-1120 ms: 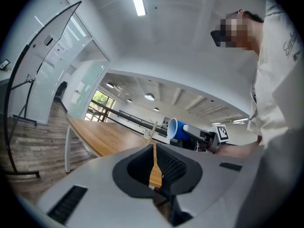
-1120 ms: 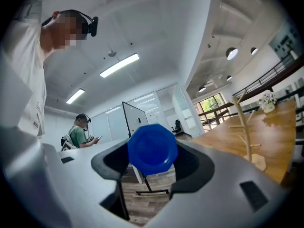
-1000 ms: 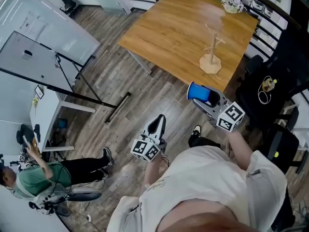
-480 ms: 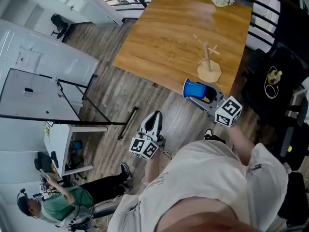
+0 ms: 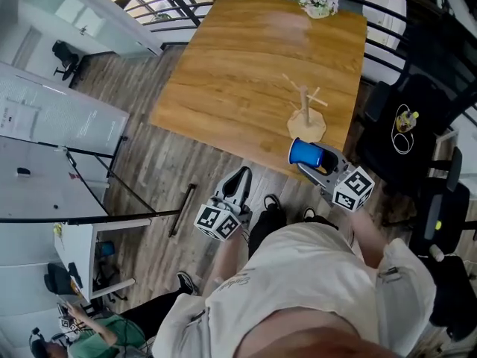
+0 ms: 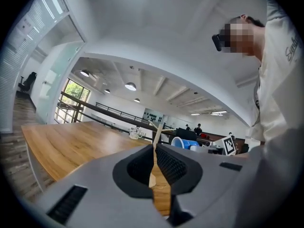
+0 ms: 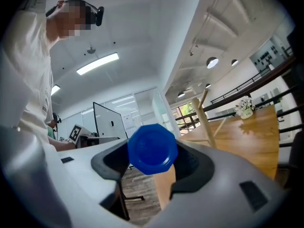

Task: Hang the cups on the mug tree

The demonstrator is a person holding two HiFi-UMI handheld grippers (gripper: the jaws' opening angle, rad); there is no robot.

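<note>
The blue cup is gripped by the right claw, jaws wide and pressed on its sides. The cup is held level, and its smooth eight-sided base is turned to that claw's camera. It is held at the near edge of the table, close to the tree but apart from it. No handle can be made out.

The left claw is closed to a thin slit, with nothing in it, and is held over the floor short of the table.

The tree is made of pale bare wood: a flat eight-sided foot, a straight round post and slanted pegs. It stands upright near the table's right edge. The table top is warm brown wood with visible grain and a slight sheen. The floor is laid in grey-brown planks. A small pot of white flowers is seen at the far edge.

A cube with black-and-white square markers is carried on each claw. Lettering on the white shirt is cut off and cannot be read.
</note>
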